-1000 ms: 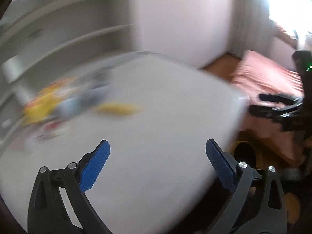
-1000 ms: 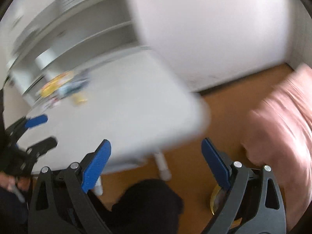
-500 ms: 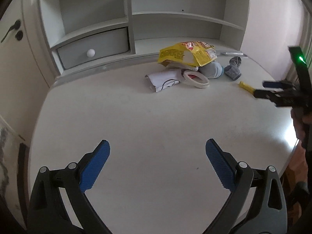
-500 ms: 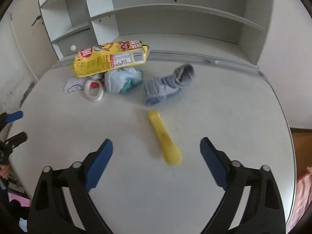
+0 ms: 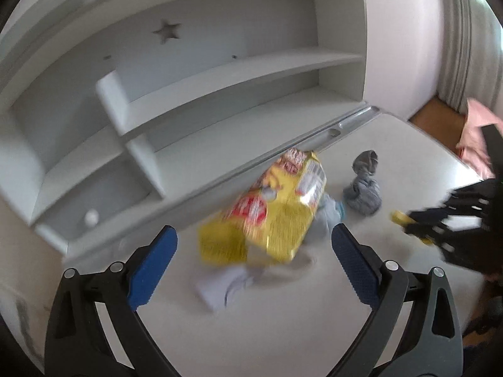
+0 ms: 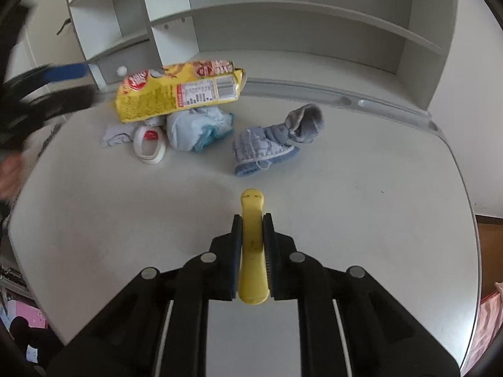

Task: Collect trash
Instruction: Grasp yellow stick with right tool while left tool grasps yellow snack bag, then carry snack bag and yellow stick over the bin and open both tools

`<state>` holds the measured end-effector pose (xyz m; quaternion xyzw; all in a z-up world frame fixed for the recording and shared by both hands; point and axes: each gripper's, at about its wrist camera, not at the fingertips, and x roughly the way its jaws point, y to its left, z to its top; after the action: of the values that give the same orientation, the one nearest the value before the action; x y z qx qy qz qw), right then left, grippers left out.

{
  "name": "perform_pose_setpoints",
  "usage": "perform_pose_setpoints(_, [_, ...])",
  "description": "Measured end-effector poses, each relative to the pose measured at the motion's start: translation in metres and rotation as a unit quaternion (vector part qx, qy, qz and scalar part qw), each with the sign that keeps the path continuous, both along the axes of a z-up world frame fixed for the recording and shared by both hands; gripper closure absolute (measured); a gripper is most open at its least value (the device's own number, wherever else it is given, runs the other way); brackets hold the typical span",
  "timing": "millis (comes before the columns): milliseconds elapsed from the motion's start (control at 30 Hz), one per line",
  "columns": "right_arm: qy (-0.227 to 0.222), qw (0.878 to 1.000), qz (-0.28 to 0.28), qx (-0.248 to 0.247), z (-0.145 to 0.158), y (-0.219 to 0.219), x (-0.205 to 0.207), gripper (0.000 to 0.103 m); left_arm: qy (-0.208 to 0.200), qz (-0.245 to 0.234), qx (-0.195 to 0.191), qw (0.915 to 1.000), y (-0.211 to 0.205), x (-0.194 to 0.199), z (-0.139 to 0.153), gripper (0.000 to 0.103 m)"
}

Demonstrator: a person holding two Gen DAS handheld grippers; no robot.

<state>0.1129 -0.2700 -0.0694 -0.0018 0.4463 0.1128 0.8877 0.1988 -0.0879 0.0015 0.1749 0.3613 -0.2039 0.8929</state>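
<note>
A yellow plastic piece (image 6: 251, 242) lies on the white desk (image 6: 345, 204). My right gripper (image 6: 252, 220) is closing on it, and both pads press its sides. Behind it are a yellow snack bag (image 6: 179, 94), a crumpled white and blue wrapper (image 6: 195, 128), a tape roll (image 6: 149, 144), a scrap of white paper (image 6: 116, 135) and a grey-blue sock (image 6: 270, 141). My left gripper (image 5: 253, 231) hangs open just before the snack bag (image 5: 270, 216), with nothing between its fingers. It also shows at the left edge of the right wrist view as the left gripper (image 6: 91, 81).
A white shelf unit (image 6: 283, 31) with a small knobbed drawer (image 6: 121, 70) closes off the back of the desk. The desk's right edge drops to a wooden floor, where pink cloth (image 5: 478, 125) lies. The left wrist view is blurred by motion.
My right gripper's jaws have gone from wide open to shut on the yellow piece. My left gripper has swung in toward the snack bag, which now fills the space before its fingers.
</note>
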Motion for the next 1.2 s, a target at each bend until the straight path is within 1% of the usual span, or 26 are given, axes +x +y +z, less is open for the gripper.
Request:
perform_pose_setpoints(33, [-0.001, 1.000, 0.000, 0.004, 0.002, -0.001, -0.004, 0.089, 0.009, -0.009, 0.017, 0.9998, -0.010, 0.014, -0.006, 0.007])
perform_pose_setpoints(100, [-0.005, 1.000, 0.000, 0.007, 0.007, -0.003, -0.016, 0.089, -0.002, -0.009, 0.033, 0.9994, -0.018, 0.025, -0.010, 0.007])
perform_pose_setpoints(133, [-0.006, 1.000, 0.000, 0.008, 0.008, -0.004, -0.021, 0.089, 0.003, -0.017, 0.040, 0.9990, -0.023, 0.033, -0.014, 0.007])
perform_pose_setpoints(233, [-0.004, 1.000, -0.004, 0.014, 0.010, -0.008, -0.036, 0.089, 0.045, -0.043, 0.043, 0.9971, -0.032, 0.051, -0.025, 0.007])
perform_pose_setpoints(267, [-0.003, 1.000, -0.006, 0.014, 0.010, -0.009, -0.039, 0.089, 0.056, -0.050, 0.050, 0.9960, -0.036, 0.056, -0.030, 0.007])
perform_pose_setpoints(367, [0.003, 1.000, -0.019, 0.018, 0.007, -0.015, -0.051, 0.089, 0.067, -0.055, 0.069, 0.9939, -0.040, 0.066, -0.043, 0.007])
perform_pose_setpoints(433, [0.006, 0.999, -0.030, 0.021, 0.006, -0.019, -0.057, 0.089, 0.073, -0.057, 0.058, 0.9940, -0.039, 0.069, -0.046, 0.011])
perform_pose_setpoints(467, [0.006, 0.999, -0.033, 0.022, 0.006, -0.020, -0.059, 0.089, 0.077, -0.058, 0.049, 0.9941, -0.038, 0.068, -0.046, 0.028])
perform_pose_setpoints(500, [0.006, 0.999, -0.040, 0.024, 0.007, -0.024, -0.063, 0.089, 0.081, -0.057, 0.042, 0.9942, -0.038, 0.067, -0.044, 0.040])
perform_pose_setpoints(533, [0.006, 0.999, -0.046, 0.026, 0.008, -0.026, -0.068, 0.089, 0.080, -0.054, 0.036, 0.9947, -0.038, 0.064, -0.040, 0.048])
perform_pose_setpoints(567, [0.007, 0.998, -0.053, 0.029, 0.008, -0.029, -0.072, 0.089, 0.083, -0.053, 0.037, 0.9944, -0.039, 0.060, -0.039, 0.065])
perform_pose_setpoints(600, [0.006, 0.998, -0.057, 0.031, 0.008, -0.030, -0.075, 0.089, 0.084, -0.050, 0.036, 0.9946, -0.040, 0.057, -0.035, 0.071])
perform_pose_setpoints(700, [0.000, 0.997, -0.073, 0.036, 0.012, -0.035, -0.086, 0.089, 0.077, -0.039, 0.032, 0.9958, -0.038, 0.051, -0.025, 0.080])
perform_pose_setpoints(833, [-0.011, 0.995, -0.087, 0.040, 0.019, -0.038, -0.100, 0.089, 0.046, -0.023, 0.030, 0.9982, -0.036, 0.032, -0.008, 0.081])
perform_pose_setpoints(933, [-0.022, 0.994, -0.101, 0.039, 0.027, -0.044, -0.113, 0.089, 0.024, -0.020, 0.012, 0.9994, -0.030, 0.012, 0.016, 0.081])
perform_pose_setpoints(967, [-0.024, 0.993, -0.108, 0.040, 0.029, -0.048, -0.115, 0.089, 0.016, -0.020, 0.012, 0.9996, -0.031, 0.008, 0.022, 0.080])
perform_pose_setpoints(1033, [-0.030, 0.990, -0.127, 0.046, 0.033, -0.059, -0.122, 0.089, -0.016, -0.014, 0.011, 0.9997, -0.032, -0.007, 0.042, 0.080])
perform_pose_setpoints(1100, [-0.036, 0.987, -0.150, 0.053, 0.037, -0.073, -0.135, 0.089, -0.031, -0.010, 0.001, 0.9995, -0.030, -0.020, 0.058, 0.080])
perform_pose_setpoints(1200, [-0.044, 0.980, -0.185, 0.065, 0.038, -0.096, -0.157, 0.089, -0.051, -0.015, -0.009, 0.9985, -0.040, -0.042, 0.075, 0.080])
